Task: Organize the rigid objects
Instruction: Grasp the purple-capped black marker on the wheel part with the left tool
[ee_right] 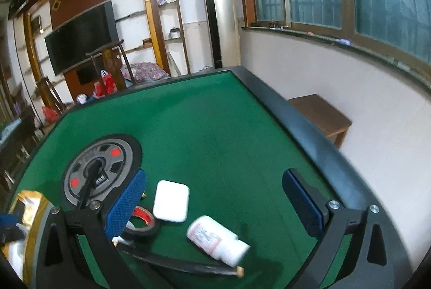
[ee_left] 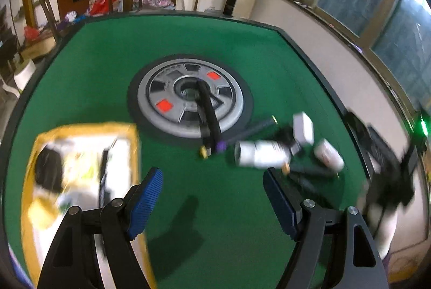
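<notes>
In the left wrist view the left gripper (ee_left: 212,197) hangs above the green table (ee_left: 107,52) with its jaws spread wide and nothing between the blue pads (ee_left: 146,203). Just to its left lies a yellow-rimmed tray (ee_left: 80,127), blurred, with some dark and pale things in it that I cannot name. A little further, ahead and to the right, the loose objects lie in a small heap: a white bottle (ee_left: 258,154) on its side, a white case (ee_left: 303,127), a second small white bottle (ee_left: 328,155) and dark pen-like sticks under them. Beyond the heap a black stick (ee_left: 208,111) leans across the round grey centre plate (ee_left: 190,98) of the table. In the right wrist view the right gripper (ee_right: 215,197) also has its jaws wide apart and holds nothing. Nearest to it lies a black stick with a gold tip (ee_right: 183,266), then a white bottle with a pink label (ee_right: 218,238), a roll of black tape (ee_right: 141,221) partly behind the left pad, and a white rounded case (ee_right: 171,200) just beside the tape. Further away is the bare green felt and the dark table rim (ee_right: 282,106).
</notes>
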A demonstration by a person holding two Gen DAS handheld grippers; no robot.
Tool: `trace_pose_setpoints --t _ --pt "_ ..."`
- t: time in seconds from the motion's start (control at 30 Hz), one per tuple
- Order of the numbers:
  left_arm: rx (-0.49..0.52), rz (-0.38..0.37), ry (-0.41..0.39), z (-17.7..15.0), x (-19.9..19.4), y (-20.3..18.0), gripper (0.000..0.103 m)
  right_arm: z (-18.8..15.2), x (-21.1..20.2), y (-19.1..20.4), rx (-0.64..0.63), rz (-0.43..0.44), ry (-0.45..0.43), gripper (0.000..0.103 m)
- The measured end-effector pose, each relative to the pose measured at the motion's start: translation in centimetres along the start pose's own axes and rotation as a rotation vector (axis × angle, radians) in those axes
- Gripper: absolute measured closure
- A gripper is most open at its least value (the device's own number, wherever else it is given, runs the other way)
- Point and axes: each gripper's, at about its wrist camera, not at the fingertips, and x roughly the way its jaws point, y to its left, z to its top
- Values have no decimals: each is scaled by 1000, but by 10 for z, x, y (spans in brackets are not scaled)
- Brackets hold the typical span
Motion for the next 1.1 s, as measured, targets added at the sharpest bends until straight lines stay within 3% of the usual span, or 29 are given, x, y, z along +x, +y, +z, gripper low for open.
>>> trace_pose_setpoints --t 0.13,0.27,0.43,0.5,0.53,0.6,0.63,0.67,0.87,1.1 --pt "19 49 16 29 45 -5 23 -11 14 -5 -20 -30 21 2" --pt "50 123 43 49 87 -8 53 -11 14 -11 12 -30 21 2" --pt "41 135 81 59 119 -9 54 -12 20 -5 -15 -23 44 2" --pt "76 143 136 61 136 -12 54 -13 20 -2 -29 -19 48 2" --pt "121 182 96 60 135 -17 54 -13 20 0 -34 -18 47 2" --pt "127 171 92 59 135 -19 59 -13 20 2 -42 -21 44 2" --pt "127 161 88 58 133 -19 70 -14 20 2 -46 -24 43 2" --pt "131 158 81 57 130 -17 88 -14 20 2 -48 -25 42 2" --pt "53 86 26 46 93 -5 89 -15 21 1 -48 -34 35 2" --pt "62 -32 -86 7 -6 1 89 -16 19 1 -57 -27 7 2"
